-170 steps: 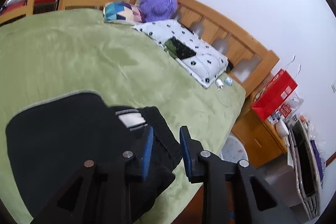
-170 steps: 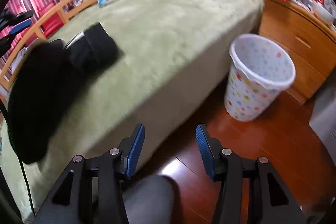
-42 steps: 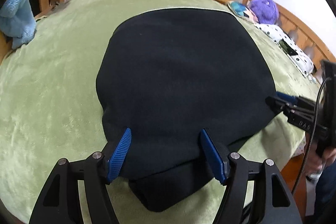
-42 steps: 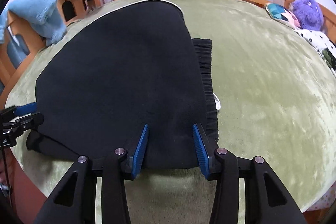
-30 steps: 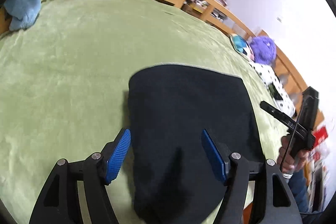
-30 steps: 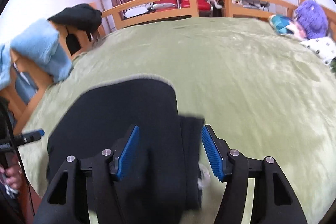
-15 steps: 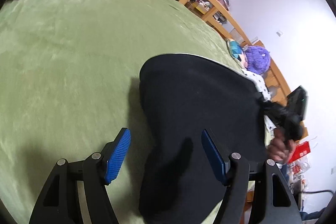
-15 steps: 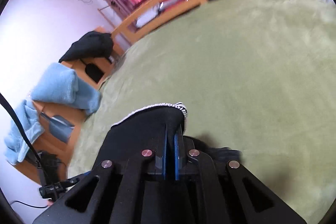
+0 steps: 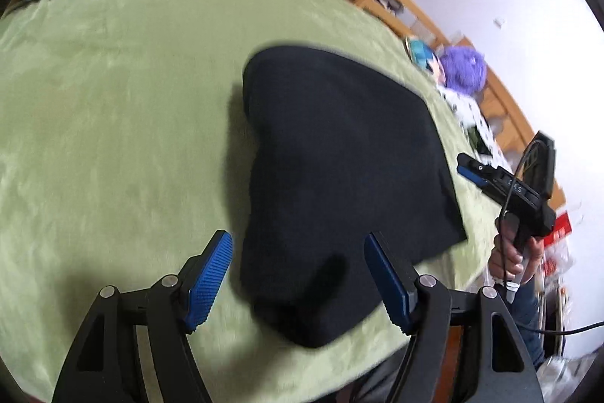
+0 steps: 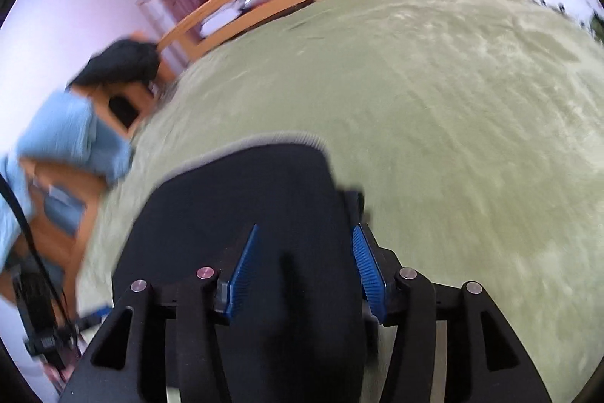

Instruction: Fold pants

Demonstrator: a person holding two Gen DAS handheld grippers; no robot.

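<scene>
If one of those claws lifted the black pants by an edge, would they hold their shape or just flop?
Probably flop: the black pants lie in soft, rounded folds on the green blanket, with no stiff creases. They look thick and fleecy, so likely somewhat heavy and not slippery. Lifted by one edge, the stacked layers would likely slide apart and undo the fold.

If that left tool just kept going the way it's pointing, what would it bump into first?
Most likely the folded black pants lying on the green blanket. The left tool, its jaws opening, frames their near end, though depth is hard to judge.
</scene>
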